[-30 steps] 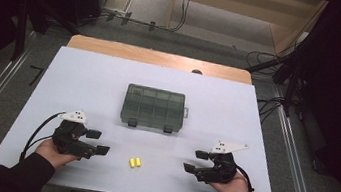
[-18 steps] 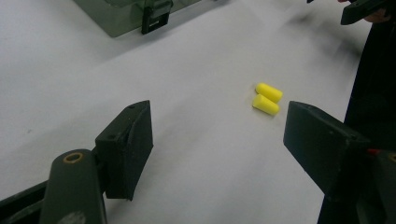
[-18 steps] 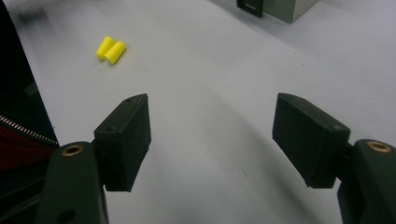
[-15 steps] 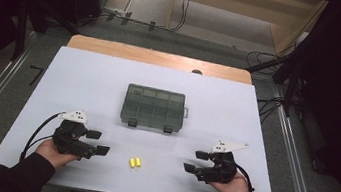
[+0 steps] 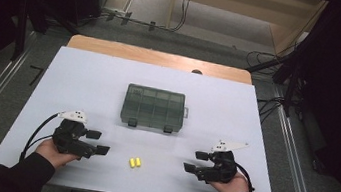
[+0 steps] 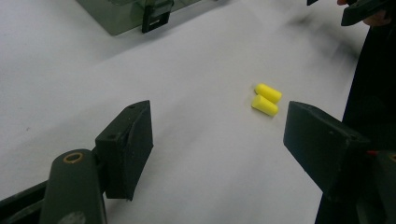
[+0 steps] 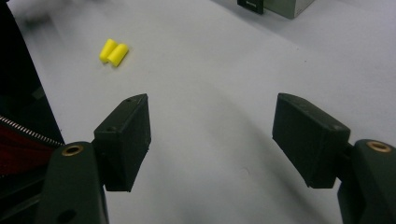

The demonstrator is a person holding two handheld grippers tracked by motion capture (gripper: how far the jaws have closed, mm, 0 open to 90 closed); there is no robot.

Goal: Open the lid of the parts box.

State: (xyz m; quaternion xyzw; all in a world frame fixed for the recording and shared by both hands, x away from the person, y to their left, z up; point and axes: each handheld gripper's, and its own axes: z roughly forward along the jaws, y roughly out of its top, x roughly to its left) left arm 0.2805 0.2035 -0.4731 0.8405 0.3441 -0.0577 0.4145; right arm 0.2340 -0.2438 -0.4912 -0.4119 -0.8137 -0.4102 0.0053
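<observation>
Two yellow foam earplugs [image 5: 135, 162] lie side by side on the white table near its front edge, between my hands. The earplugs [image 6: 266, 99] show ahead of the left jaws, and the earplugs [image 7: 114, 52] sit far left of the right jaws. A closed smoky-green compartment box [image 5: 153, 108] rests at the table's middle, latches toward me. My left gripper [image 5: 98, 142] is open and empty, left of the earplugs. The right gripper [image 5: 195, 161] is open and empty, right of them. Both rest low over the table.
The white table top [image 5: 85, 79] lies over a wooden board [image 5: 158, 57] that shows at the far edge. Cables and dark stands sit on the floor beyond. The box's corner with a black latch [image 6: 156, 16] shows at the top of the left gripper view.
</observation>
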